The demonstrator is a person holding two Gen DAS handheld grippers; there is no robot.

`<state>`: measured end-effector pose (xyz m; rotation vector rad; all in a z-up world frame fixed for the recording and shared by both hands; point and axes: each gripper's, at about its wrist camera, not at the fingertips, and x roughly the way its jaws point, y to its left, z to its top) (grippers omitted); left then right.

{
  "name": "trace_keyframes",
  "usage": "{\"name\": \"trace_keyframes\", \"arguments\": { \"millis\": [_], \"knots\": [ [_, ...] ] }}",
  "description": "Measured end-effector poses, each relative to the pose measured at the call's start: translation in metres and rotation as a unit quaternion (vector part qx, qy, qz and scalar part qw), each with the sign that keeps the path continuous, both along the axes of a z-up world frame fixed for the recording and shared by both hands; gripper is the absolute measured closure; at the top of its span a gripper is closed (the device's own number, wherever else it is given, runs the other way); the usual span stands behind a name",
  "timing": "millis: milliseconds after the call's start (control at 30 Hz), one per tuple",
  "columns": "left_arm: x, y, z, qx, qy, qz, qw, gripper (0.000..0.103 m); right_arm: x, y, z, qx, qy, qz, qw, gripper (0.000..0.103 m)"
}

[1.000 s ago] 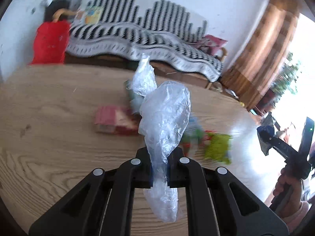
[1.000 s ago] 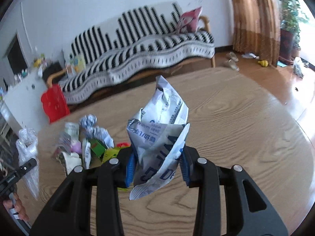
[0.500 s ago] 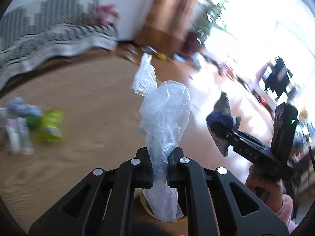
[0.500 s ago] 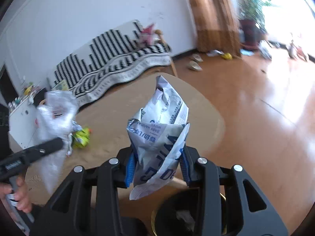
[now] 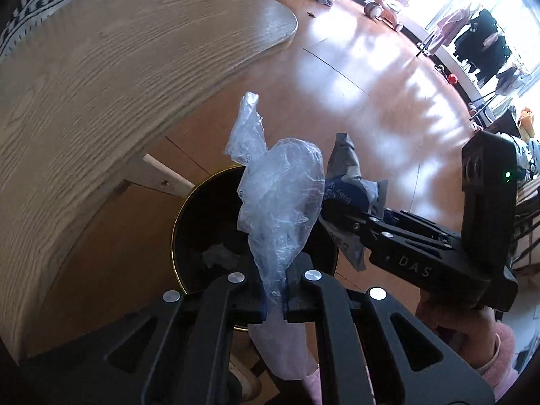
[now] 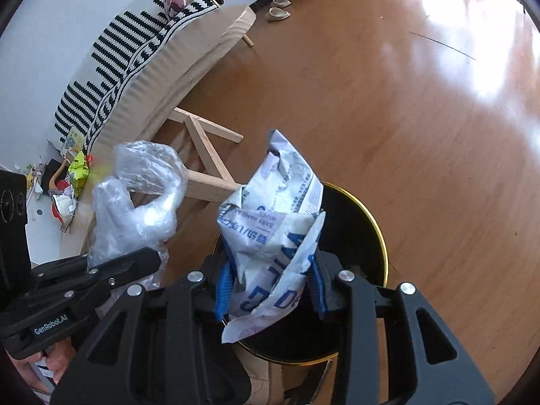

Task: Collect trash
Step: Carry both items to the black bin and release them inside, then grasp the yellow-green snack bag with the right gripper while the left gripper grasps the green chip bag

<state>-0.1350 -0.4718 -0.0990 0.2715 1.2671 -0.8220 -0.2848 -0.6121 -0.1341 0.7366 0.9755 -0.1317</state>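
Left hand-held gripper [image 5: 274, 298] pinches a plastic bag [image 5: 280, 202], right hand-held gripper [image 6: 270, 290] a wipes packet [image 6: 273, 229], above the bin [image 6: 371, 233]

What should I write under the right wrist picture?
Right tongs grip a crumpled wipes packet above the black bin.

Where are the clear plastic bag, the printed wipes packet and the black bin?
clear plastic bag [image 5: 280, 202], left wrist view, on its crumpled bulge above the fingers.
printed wipes packet [image 6: 270, 229], right wrist view, on its creased printed face.
black bin [image 6: 371, 222], right wrist view, on its gold rim at the right.
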Motion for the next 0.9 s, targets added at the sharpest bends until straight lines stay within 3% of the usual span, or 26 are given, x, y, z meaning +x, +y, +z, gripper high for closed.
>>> {"name": "trace_keyframes", "arguments": {
  "millis": [100, 133, 167, 200, 233, 433, 500, 533, 600, 700, 800, 900],
  "knots": [
    [0.001, 0.001, -0.006, -0.015, 0.032, 0.003, 0.9994, 0.097, 0.005, 0.003, 0.000, 0.006, 0.003, 0.007, 1.000, 0.063],
    [0.006, 0.000, -0.007, -0.007, 0.038, 0.007, 0.9992, 0.086, 0.006, 0.004, -0.001, 0.009, 0.007, 0.007, 1.000, 0.047],
    [0.008, 0.000, -0.010, 0.002, 0.041, 0.011, 0.9991, 0.053, 0.005, 0.000, -0.002, 0.012, 0.017, 0.002, 1.000, 0.034],
    [0.008, 0.002, -0.012, 0.007, 0.040, 0.017, 0.9990, 0.031, 0.005, -0.005, -0.001, 0.012, 0.020, -0.005, 1.000, 0.018],
    [0.007, 0.006, -0.011, 0.004, 0.029, 0.030, 0.9991, 0.011, 0.002, -0.010, 0.001, 0.010, 0.016, -0.013, 1.000, 0.017],
    [-0.003, 0.018, 0.027, -0.039, -0.042, 0.026, 0.9980, 0.011, -0.013, -0.025, 0.020, -0.041, 0.019, -0.076, 0.996, 0.013],
    [-0.005, 0.031, 0.054, -0.064, -0.076, 0.019, 0.9948, 0.011, -0.013, -0.021, 0.028, -0.083, 0.018, -0.094, 0.992, 0.012],
    [-0.001, 0.042, 0.072, -0.079, -0.105, 0.016, 0.9912, 0.011, -0.013, -0.015, 0.035, -0.126, 0.014, -0.104, 0.986, 0.007],
    [0.003, 0.064, 0.096, -0.088, -0.140, 0.025, 0.9859, 0.010, -0.010, -0.005, 0.048, -0.192, 0.001, -0.112, 0.975, 0.007],
    [0.024, 0.125, 0.131, -0.097, -0.193, 0.085, 0.9728, 0.006, 0.004, 0.013, 0.066, -0.235, -0.024, -0.092, 0.967, 0.007],
    [0.053, 0.198, 0.143, -0.094, -0.198, 0.164, 0.9619, 0.006, 0.029, 0.039, 0.081, -0.223, -0.050, -0.059, 0.972, 0.007],
    [0.076, 0.282, 0.141, -0.053, -0.216, 0.261, 0.9394, 0.006, 0.065, 0.069, 0.098, -0.199, -0.072, -0.014, 0.977, 0.007]
  ]
}}
